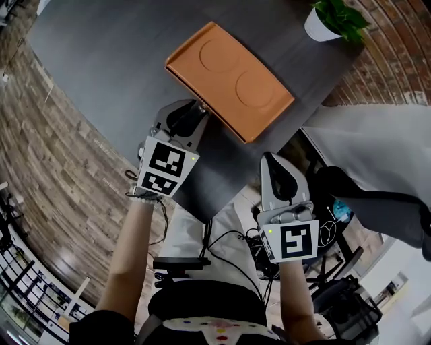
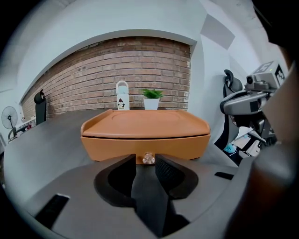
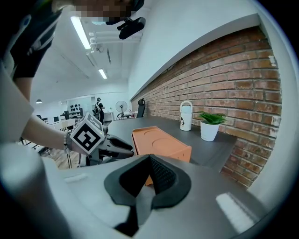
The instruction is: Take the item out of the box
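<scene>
An orange box (image 1: 229,81) with a shut lid lies on the dark table (image 1: 101,60). A small clear knob (image 2: 148,158) sticks out of its front wall. My left gripper (image 1: 200,108) is at the box's near end, open, with the knob level with its fingertips and a gap on each side. In the left gripper view the box (image 2: 145,135) fills the middle, just beyond my left gripper (image 2: 145,161). My right gripper (image 1: 273,162) is shut and empty, held off the table's near corner, right of the box. In the right gripper view the box (image 3: 161,142) lies ahead of my right gripper (image 3: 149,158).
A potted plant (image 1: 330,20) stands at the table's far right corner, in front of the brick wall (image 2: 117,70). A white bottle (image 2: 122,95) stands beside it. An office chair (image 2: 233,102) and cables are off the table's right side. The table's near edge (image 1: 202,215) runs below the box.
</scene>
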`<action>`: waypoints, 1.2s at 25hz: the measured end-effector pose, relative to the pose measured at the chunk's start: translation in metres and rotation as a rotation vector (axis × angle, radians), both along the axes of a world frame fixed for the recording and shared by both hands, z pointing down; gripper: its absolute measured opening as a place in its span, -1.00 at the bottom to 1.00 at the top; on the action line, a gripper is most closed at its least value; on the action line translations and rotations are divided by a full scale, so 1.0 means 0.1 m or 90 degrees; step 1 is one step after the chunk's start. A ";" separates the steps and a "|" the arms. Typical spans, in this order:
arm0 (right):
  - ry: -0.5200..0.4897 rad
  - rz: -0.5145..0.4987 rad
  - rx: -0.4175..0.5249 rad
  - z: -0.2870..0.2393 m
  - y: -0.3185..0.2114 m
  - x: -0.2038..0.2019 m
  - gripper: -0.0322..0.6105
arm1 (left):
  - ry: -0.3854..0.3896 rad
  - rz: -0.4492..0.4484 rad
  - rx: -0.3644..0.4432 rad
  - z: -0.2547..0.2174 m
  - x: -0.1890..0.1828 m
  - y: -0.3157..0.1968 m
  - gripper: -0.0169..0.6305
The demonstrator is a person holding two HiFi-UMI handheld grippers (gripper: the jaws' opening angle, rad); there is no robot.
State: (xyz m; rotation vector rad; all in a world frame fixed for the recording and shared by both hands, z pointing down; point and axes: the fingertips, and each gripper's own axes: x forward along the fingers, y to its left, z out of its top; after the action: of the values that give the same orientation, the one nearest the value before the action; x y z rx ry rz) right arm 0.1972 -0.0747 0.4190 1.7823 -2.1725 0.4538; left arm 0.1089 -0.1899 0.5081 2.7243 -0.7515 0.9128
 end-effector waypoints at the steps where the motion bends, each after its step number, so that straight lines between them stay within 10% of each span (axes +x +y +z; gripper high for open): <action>1: 0.000 0.001 -0.001 0.00 0.00 0.01 -0.87 | -0.003 0.001 -0.002 0.01 0.00 0.00 -0.60; 30: 0.003 -0.029 0.004 0.00 0.01 -0.26 -0.87 | -0.008 -0.006 -0.002 0.03 -0.28 0.20 -0.71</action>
State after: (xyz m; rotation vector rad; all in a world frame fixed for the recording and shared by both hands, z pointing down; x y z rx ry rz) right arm 0.1708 -0.0734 0.4187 1.7305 -2.2094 0.4325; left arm 0.0805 -0.1696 0.5113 2.7126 -0.7637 0.9301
